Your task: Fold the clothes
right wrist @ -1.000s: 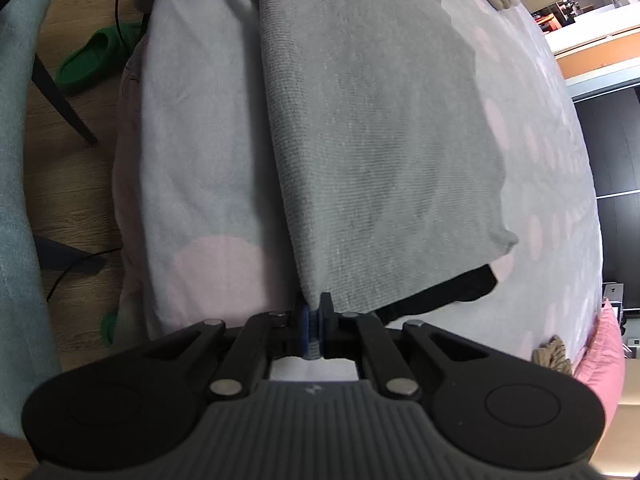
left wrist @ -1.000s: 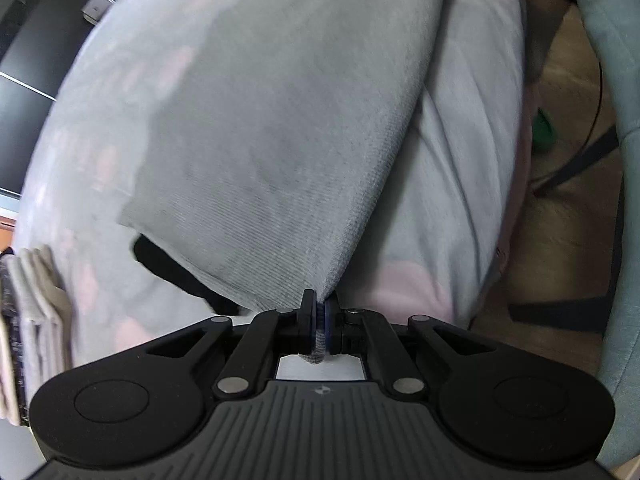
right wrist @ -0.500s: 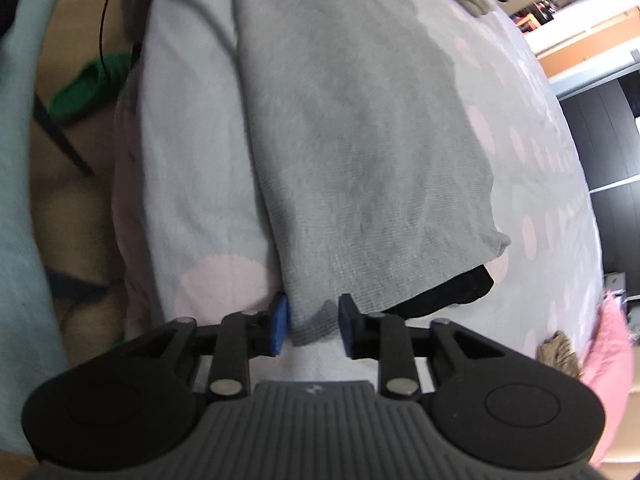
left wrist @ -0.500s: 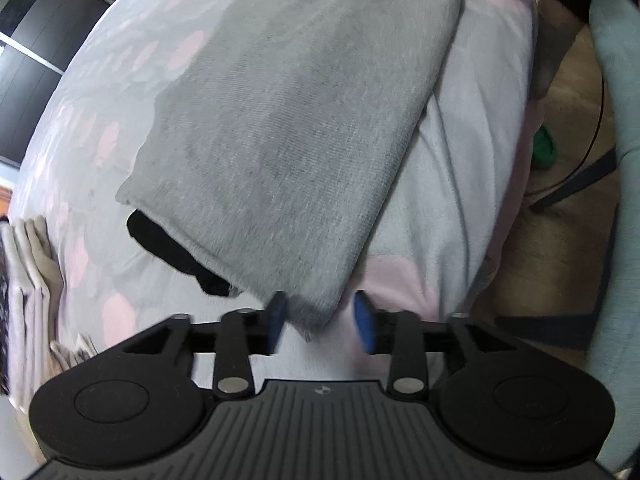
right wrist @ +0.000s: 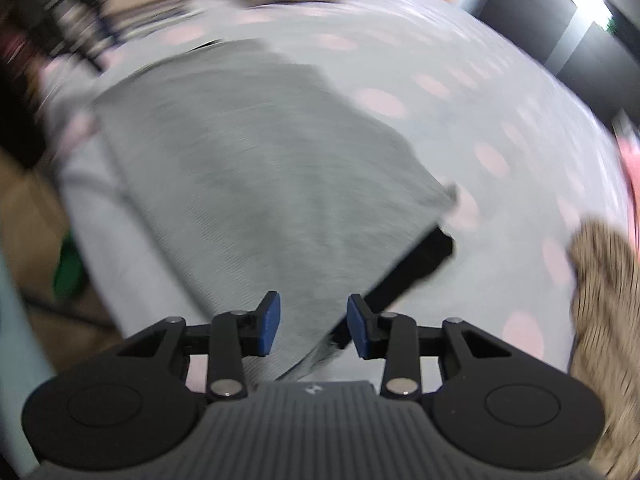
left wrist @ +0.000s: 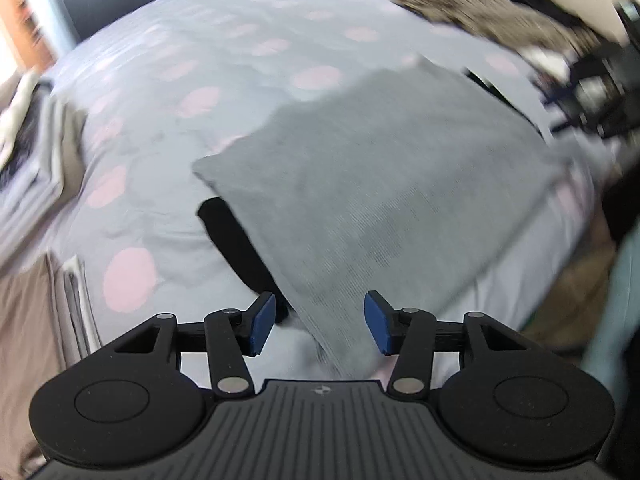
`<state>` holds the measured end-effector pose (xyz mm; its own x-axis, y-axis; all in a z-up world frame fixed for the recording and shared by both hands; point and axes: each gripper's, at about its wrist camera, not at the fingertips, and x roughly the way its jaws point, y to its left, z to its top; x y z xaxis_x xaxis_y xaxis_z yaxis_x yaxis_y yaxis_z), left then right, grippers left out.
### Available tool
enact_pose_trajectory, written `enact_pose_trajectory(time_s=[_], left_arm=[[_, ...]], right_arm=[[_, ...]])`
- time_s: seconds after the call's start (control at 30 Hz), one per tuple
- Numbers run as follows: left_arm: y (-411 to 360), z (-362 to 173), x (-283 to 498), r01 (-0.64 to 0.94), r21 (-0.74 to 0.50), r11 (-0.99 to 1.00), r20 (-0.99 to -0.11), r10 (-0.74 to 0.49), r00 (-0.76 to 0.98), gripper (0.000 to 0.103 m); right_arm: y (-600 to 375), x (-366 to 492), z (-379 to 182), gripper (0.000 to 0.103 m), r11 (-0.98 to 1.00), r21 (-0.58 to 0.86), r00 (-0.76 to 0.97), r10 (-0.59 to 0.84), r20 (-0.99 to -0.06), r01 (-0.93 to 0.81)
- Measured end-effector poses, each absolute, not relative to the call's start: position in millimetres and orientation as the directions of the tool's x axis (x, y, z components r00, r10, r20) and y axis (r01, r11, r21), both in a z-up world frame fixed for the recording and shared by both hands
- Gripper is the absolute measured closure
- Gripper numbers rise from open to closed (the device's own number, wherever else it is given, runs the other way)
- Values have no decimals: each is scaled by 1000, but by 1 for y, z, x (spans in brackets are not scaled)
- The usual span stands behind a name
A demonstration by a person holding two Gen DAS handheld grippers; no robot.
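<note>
A grey knit garment (left wrist: 380, 184) lies folded flat on the bed, over a black piece of clothing (left wrist: 236, 248) that sticks out beneath one edge. It also shows in the right wrist view (right wrist: 256, 168), with the black piece (right wrist: 420, 264) at its right edge. My left gripper (left wrist: 319, 323) is open, its jaws spread on either side of the garment's near corner. My right gripper (right wrist: 313, 321) is open over the other near corner. Neither holds anything. Both views are motion-blurred.
The bed has a pale grey cover with pink dots (left wrist: 168, 128). Folded clothes are stacked at the left (left wrist: 36, 160). A brown furry item (right wrist: 608, 280) lies at the right. The right gripper shows far right in the left wrist view (left wrist: 592, 88). Wooden floor (right wrist: 24, 208) lies beyond the bed edge.
Both grippers have let go of the grey garment, opened wider and drawn back and up from its corners. The garment now lies flat on the bed.
</note>
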<state>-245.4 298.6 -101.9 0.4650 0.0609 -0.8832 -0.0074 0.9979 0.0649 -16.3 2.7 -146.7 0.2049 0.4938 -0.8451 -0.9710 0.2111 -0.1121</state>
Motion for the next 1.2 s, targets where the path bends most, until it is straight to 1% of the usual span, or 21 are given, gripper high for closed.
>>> enact_pose_trajectory(time_s=[0.1,0.17,0.23,0.27,0.37,0.53,0.7,0.8,0.87,0.9,1.0,1.03,1.07,1.2], left_arm=[[315,-98,-229,-109,25,994,-881,73,467,56],[325,-99,-220,-162,12,987,-878,88,470,55],[333,-103,-210,-205,11,979,-879,107,465,55],[337,-106,-208,-221,-1,975,-880,104,463,55],[348,-115,-200,-268,-34,963,-885,96,457,55],[354,-133,-188,-304,-37,952,-889,107,445,55],[363,-149,-180,-348,-63,935,-895,102,435,55],[364,-156,-177,-349,-60,935,-900,100,424,55],[364,-158,-176,-347,-59,936,-900,101,424,53],[364,-158,-176,-348,-59,936,-900,101,425,52],[366,-159,-177,-357,-68,932,-899,98,427,51],[366,-159,-177,-360,-71,930,-899,97,428,51],[366,-158,-177,-361,-72,930,-898,97,430,51],[364,-152,-180,-354,-69,933,-887,105,450,52]], right_arm=[[1,1,-145,61,346,-7,189,495,-848,-938],[2,13,-145,54,421,51,185,500,-846,-906],[3,23,-144,50,489,110,180,507,-843,-865],[4,28,-146,49,517,133,179,510,-841,-846],[10,44,-153,49,587,179,186,507,-842,-790],[12,73,-171,49,690,243,188,486,-853,-682],[11,98,-190,49,739,356,142,517,-844,-572],[15,106,-200,49,756,393,119,522,-845,-523],[18,109,-207,49,765,400,121,522,-845,-505],[19,110,-208,51,769,397,127,519,-845,-500],[24,110,-208,73,769,380,147,515,-844,-513],[26,109,-207,88,761,390,141,526,-839,-518],[28,108,-205,90,756,399,135,533,-835,-519],[37,101,-190,92,747,393,142,538,-831,-536]])
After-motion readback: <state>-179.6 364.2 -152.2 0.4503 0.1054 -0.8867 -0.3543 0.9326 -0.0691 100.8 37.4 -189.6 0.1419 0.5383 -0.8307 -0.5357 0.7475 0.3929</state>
